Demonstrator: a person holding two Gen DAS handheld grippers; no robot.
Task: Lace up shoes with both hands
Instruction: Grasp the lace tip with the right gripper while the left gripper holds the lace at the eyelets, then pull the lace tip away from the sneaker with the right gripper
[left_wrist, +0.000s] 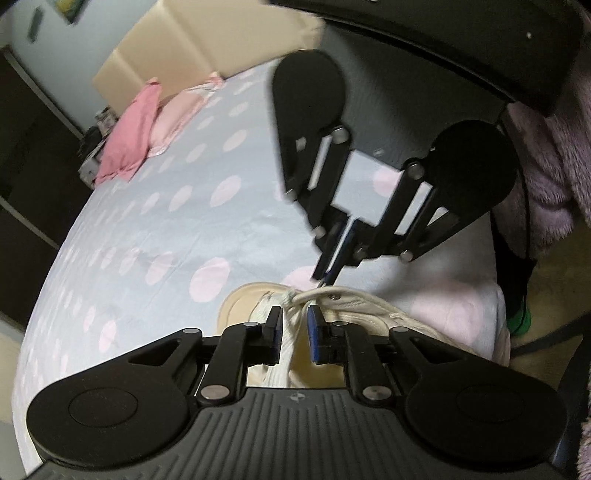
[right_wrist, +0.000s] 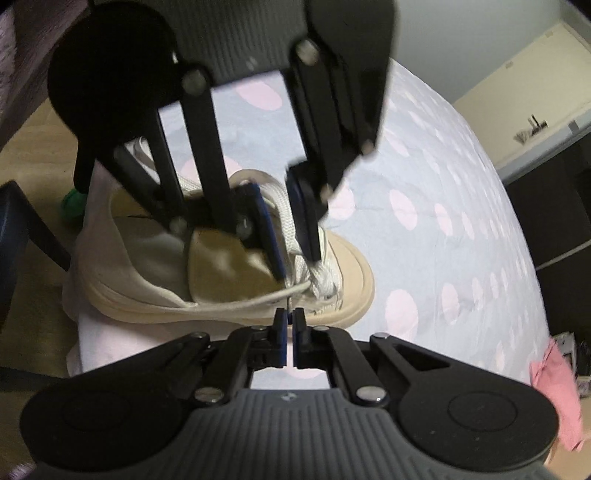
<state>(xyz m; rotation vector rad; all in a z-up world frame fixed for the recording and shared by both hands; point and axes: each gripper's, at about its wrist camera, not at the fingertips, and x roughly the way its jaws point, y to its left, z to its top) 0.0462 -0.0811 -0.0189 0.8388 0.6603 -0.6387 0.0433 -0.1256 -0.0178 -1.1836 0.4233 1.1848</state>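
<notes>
Closest to us, our left tool (left_wrist: 295, 334) stands slightly parted astride the bunched white lace (left_wrist: 295, 295) over the tongue, pads not clearly pressing it. Our right tool (right_wrist: 290, 319) is pinched shut on the thin lace end (right_wrist: 243, 302) beside the sole. Both work over the cream shoe (right_wrist: 140, 266), which lies on its side at the edge of the polka-dot bed (left_wrist: 147, 229). We can read no brand or writing anywhere.

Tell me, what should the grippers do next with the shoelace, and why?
Probably the right gripper should pull its lace end sideways, away from the shoe. Its jaws look shut on the lace tip, while the left gripper stands open around the laces.
</notes>
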